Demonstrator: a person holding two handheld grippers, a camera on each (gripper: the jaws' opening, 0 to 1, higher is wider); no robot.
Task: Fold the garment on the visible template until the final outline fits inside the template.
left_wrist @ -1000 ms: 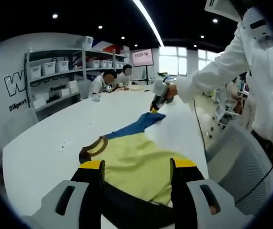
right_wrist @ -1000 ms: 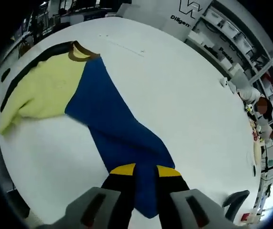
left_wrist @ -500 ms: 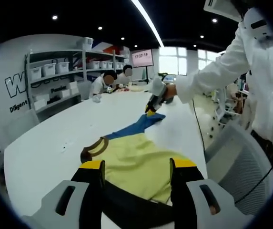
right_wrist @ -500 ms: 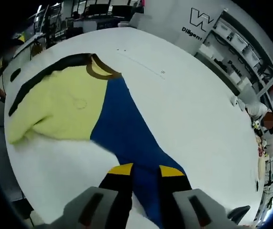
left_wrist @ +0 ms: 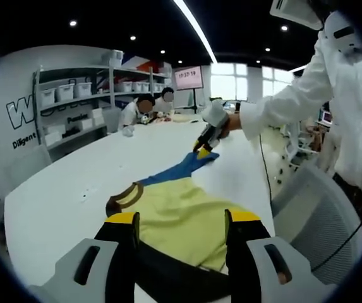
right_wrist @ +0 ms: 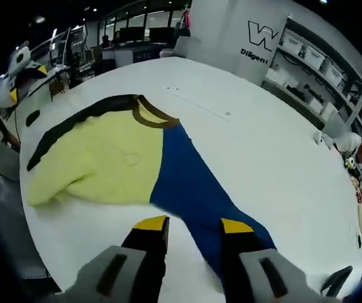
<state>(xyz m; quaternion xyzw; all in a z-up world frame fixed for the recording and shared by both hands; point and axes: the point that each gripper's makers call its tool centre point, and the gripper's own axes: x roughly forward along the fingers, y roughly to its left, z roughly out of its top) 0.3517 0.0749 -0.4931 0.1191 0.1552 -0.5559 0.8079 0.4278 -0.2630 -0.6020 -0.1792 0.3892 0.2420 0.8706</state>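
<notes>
The garment lies on a white table [left_wrist: 73, 183]. It has a pale yellow body [left_wrist: 181, 208], a brown collar [left_wrist: 124, 194], a black band [left_wrist: 168, 271] and a blue part [left_wrist: 177, 169] stretched away from me. My left gripper [left_wrist: 182, 218] is open, its jaws wide apart over the yellow cloth and black band. In the left gripper view, my right gripper [left_wrist: 203, 148] is at the far tip of the blue part, held by a person's hand. In the right gripper view, the right gripper [right_wrist: 194, 224] has its jaws parted around the blue cloth [right_wrist: 193, 183]. The yellow body [right_wrist: 98, 161] lies beyond.
A person in a white coat [left_wrist: 332, 95] stands at the table's right edge beside a grey mesh chair [left_wrist: 319, 208]. Shelves with bins [left_wrist: 73, 88] line the left wall. People sit at the table's far end [left_wrist: 146, 107]. Bare table surface [right_wrist: 263, 139] stretches beside the garment.
The right gripper's jaws have spread wider around the blue cloth. Its view now takes in more of the garment from a lower angle. The left gripper has stayed still.
</notes>
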